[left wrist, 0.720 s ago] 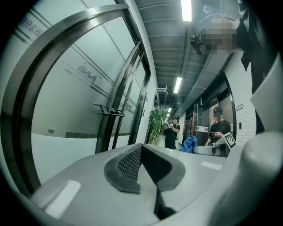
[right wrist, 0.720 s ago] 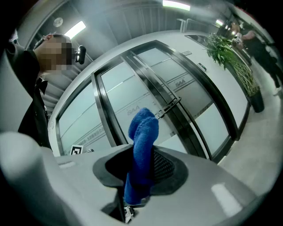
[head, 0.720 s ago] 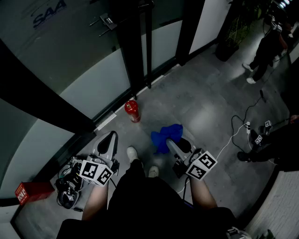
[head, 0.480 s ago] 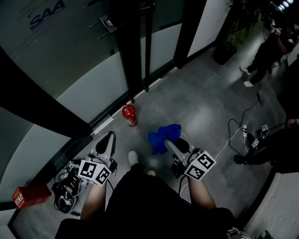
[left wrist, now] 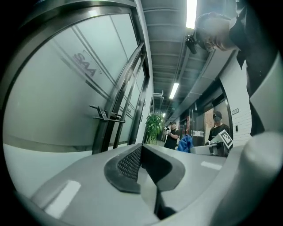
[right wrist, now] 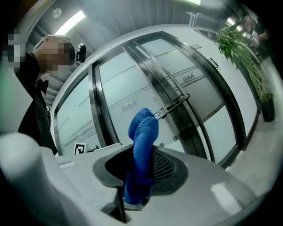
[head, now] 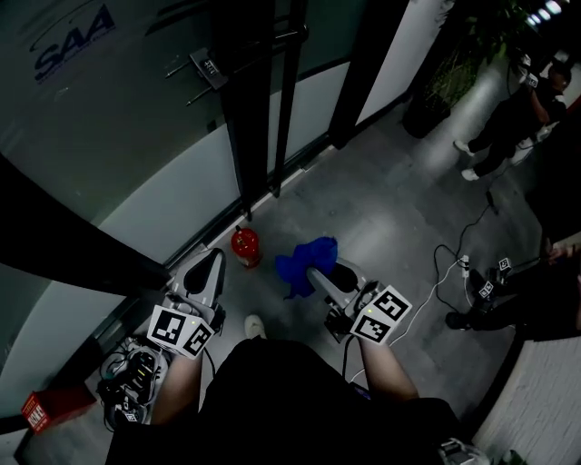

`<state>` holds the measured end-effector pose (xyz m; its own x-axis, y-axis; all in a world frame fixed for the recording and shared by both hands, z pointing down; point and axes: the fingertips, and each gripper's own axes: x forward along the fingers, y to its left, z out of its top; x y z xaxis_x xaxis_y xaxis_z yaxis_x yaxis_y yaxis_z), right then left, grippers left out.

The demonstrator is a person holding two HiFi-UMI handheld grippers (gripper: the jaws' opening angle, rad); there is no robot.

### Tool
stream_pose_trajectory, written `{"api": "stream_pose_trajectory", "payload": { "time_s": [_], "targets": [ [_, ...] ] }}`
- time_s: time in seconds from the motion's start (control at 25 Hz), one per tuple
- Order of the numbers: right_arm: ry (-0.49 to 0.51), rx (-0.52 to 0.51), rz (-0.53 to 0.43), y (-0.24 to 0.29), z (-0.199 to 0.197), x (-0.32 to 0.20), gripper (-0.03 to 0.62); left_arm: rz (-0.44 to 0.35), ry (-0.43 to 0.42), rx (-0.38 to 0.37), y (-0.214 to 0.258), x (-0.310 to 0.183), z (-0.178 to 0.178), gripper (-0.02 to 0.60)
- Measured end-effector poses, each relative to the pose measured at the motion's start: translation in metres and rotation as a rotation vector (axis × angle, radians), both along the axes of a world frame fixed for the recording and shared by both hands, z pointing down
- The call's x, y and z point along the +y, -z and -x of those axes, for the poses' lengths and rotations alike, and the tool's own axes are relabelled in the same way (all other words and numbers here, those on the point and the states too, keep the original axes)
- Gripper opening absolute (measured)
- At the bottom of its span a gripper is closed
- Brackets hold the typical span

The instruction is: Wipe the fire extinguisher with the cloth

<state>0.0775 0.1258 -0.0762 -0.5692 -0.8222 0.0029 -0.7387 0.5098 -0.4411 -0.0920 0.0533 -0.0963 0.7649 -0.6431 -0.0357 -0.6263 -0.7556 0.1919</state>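
Grey floor [head: 381, 209], fire extinguisher [head: 244, 246] at its glass-wall edge; R gripper [head: 315, 271] clamps cloth [head: 304, 259] for wiping, L gripper [head: 216, 262] closed, empty.

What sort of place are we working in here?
Probably an office-building corridor: frosted glass doors with a logo, a potted plant down the hall, ceiling strip lights, and a fire extinguisher standing by the doors.

Fire extinguisher [head: 244, 247] close by glass wall [head: 172, 195] (door post [head: 257, 118] just behind); floor [head: 390, 209] right of it open.
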Motion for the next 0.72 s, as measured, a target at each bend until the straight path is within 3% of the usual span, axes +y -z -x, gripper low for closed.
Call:
{"api": "stream_pose_trajectory", "payload": {
  "time_s": [0.16, 0.32, 0.72],
  "targets": [
    [0.030, -0.004, 0.038, -0.015, 0.019, -0.041, 0.114, 0.014, 0.032, -0.020, -0.017, -0.033, 0.023, 0.006],
    [0.069, 0.006, 0.092, -0.039, 0.025, -0.071, 0.114, 0.077, 0.089, 0.012, -0.034, -0.054, 0.040, 0.006],
    [0.180, 0.029, 0.174, -0.091, 0.007, -0.140, 0.114, 0.032, 0.140, -0.036, -0.064, -0.094, 0.009, 0.006]
  ]
}}
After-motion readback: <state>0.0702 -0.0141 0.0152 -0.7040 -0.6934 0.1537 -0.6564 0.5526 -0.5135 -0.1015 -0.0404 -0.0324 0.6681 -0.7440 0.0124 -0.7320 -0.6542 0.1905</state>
